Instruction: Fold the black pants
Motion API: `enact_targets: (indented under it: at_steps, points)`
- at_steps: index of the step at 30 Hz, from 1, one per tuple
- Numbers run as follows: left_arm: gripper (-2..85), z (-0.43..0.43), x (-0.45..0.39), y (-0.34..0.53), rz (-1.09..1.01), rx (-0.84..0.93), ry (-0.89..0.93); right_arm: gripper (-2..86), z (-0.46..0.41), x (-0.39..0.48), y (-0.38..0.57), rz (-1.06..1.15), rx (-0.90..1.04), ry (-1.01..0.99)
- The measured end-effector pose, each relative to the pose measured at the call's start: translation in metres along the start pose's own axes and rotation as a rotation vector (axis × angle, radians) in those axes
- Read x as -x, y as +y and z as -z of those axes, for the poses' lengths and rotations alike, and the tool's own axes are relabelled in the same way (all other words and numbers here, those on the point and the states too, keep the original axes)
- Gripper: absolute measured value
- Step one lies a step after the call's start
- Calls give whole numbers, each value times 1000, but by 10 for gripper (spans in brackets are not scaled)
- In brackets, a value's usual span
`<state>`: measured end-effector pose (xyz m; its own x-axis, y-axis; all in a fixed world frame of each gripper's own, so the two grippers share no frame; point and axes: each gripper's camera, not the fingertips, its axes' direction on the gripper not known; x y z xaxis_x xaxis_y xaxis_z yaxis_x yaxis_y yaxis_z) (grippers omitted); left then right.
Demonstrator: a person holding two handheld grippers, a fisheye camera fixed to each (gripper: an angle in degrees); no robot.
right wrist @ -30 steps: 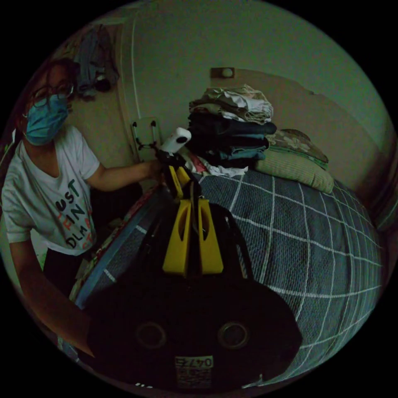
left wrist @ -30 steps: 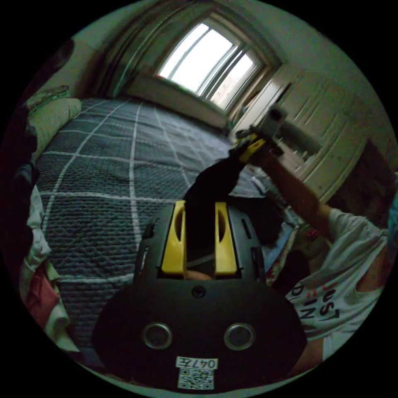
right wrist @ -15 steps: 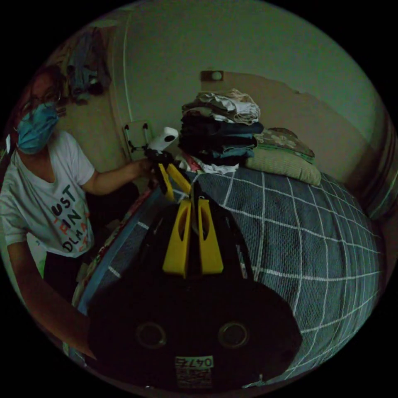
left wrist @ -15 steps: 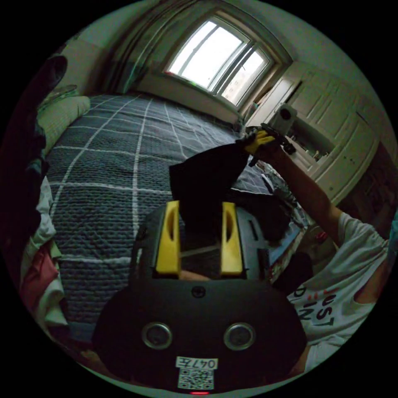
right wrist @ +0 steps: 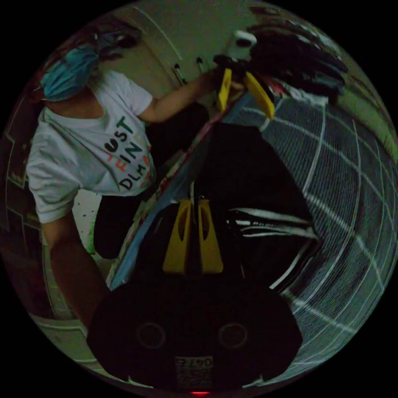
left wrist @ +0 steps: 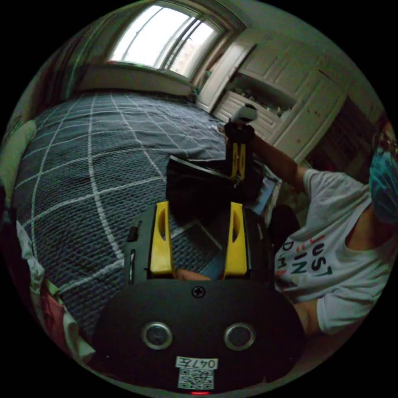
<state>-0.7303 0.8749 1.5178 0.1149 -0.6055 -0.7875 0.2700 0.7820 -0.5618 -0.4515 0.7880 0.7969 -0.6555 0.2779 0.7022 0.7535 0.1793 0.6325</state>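
Observation:
The black pants (left wrist: 195, 184) lie bunched on the near edge of the bed's checked quilt (left wrist: 91, 166). In the right gripper view the pants (right wrist: 248, 174) spread out dark, with white stripes along one side. My right gripper (right wrist: 194, 202) is shut on an edge of the pants; in the left gripper view the right gripper (left wrist: 237, 178) points down onto the cloth. My left gripper (left wrist: 198, 205) stands wide open just short of the pants, with nothing between its jaws. From the right gripper view the left gripper (right wrist: 246, 112) hangs open above the pants.
A person in a white printed T-shirt (left wrist: 331, 257) stands beside the bed. A tall stack of folded clothes (right wrist: 298, 54) sits at the head end, near a pillow (left wrist: 12, 149). Loose clothes (left wrist: 45, 306) lie by my left gripper. White cupboard doors (left wrist: 298, 91) and a window (left wrist: 161, 37) lie beyond.
My left gripper opened and let go of the pants. The right gripper, still shut on them, came down, and the pants went from hanging between both grippers to lying on the quilt.

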Motion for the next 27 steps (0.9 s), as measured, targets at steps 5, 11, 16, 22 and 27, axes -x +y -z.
enact_targets:
  at_steps: [5,11,16,22,27]
  points:
    - [196,-23,-18,-8,-104,69,-12,5,-17,-11,41,-166,-80,35]
    - [192,-45,-40,-20,-298,45,74,4,6,-18,60,-128,-278,53]
    - [233,-63,-16,-29,-285,-5,188,4,52,-60,46,-87,-431,164]
    - [202,-80,72,-10,157,-90,218,4,76,-141,22,-225,-462,180]
    - [160,-81,100,5,284,-154,222,3,79,-188,15,-470,-508,184]
